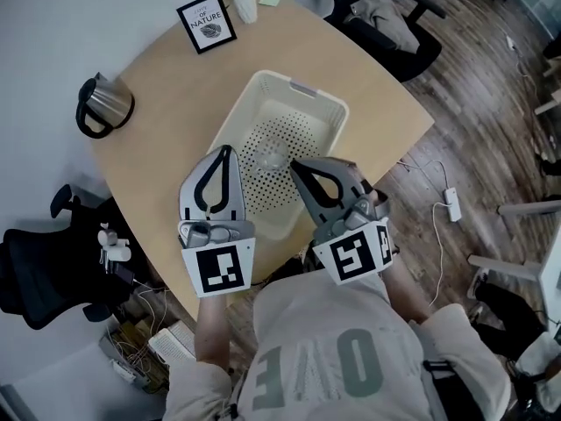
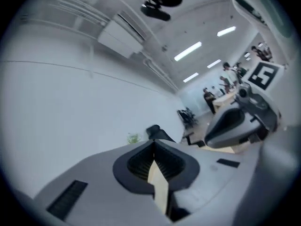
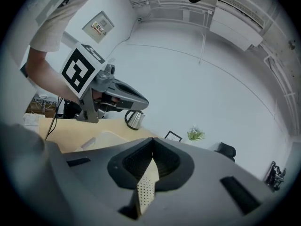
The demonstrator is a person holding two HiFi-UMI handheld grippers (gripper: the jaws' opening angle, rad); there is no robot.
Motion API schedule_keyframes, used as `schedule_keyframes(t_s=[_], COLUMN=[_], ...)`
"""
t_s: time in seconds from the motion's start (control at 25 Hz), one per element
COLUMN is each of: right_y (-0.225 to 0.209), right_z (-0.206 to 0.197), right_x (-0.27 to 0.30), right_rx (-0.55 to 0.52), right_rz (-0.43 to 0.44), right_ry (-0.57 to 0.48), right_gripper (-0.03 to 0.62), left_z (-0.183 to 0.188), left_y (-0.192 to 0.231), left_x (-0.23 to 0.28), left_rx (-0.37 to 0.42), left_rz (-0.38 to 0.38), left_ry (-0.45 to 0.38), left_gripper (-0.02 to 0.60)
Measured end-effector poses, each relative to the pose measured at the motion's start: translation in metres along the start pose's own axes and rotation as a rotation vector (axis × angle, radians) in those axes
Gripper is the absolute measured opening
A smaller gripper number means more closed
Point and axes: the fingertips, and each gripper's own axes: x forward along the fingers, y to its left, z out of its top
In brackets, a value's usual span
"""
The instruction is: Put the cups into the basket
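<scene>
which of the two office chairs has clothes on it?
The far-right chair: a beige garment lies on its seat. The near-left chair shows none.

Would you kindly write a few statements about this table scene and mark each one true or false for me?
1. The left gripper and the right gripper both have their fingers closed on nothing. True.
2. The kettle stands inside the basket. False: it stands on the table, to the left of the basket.
3. The basket's floor is perforated. True.
4. The framed picture lies in the basket. False: it stands at the table's far edge, beside a vase.
</scene>
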Motion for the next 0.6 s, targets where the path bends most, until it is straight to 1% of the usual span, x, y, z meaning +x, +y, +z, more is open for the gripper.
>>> schedule_keyframes(t_s=[0.04, 0.08, 0.12, 0.16, 0.2, 0.28, 0.4, 0.52, 0.6], right_y=[0.0, 0.0, 0.001, 0.001, 0.003, 0.009, 0.02, 0.024, 0.029], right_z=[0.006, 0.011, 0.017, 0.023, 0.028, 0.031, 0.023, 0.02, 0.021], right_x=[-0.002, -0.005, -0.007, -0.009, -0.01, -0.01, -0.008, -0.006, -0.005], right_rx=[-0.007, -0.011, -0.013, -0.013, -0.012, 0.004, 0.035, 0.036, 0.039], right_rz=[0.0, -0.002, -0.01, -0.023, -0.034, -0.031, -0.018, -0.036, -0.024], right_ry=[-0.011, -0.022, -0.036, -0.055, -0.074, -0.082, -0.027, 0.004, 0.002], right_gripper=[-0.002, -0.002, -0.002, -0.002, -0.002, -0.002, -0.002, -0.002, -0.002], left_z=[0.004, 0.006, 0.008, 0.007, 0.005, -0.006, -0.021, -0.027, -0.03], left_y=[0.008, 0.011, 0.009, 0.005, -0.001, -0.016, -0.03, -0.029, -0.024], left_x=[-0.01, -0.02, -0.029, -0.038, -0.045, -0.054, -0.059, -0.061, -0.063], left_rx=[-0.1, -0.189, -0.249, -0.285, -0.303, -0.315, -0.339, -0.369, -0.369], left_rz=[0.077, 0.132, 0.164, 0.181, 0.189, 0.186, 0.159, 0.15, 0.157], left_ry=[-0.044, -0.088, -0.128, -0.157, -0.167, -0.141, -0.082, -0.056, -0.047], left_gripper=[0.009, 0.009, 0.009, 0.009, 0.009, 0.009, 0.009, 0.009, 0.009])
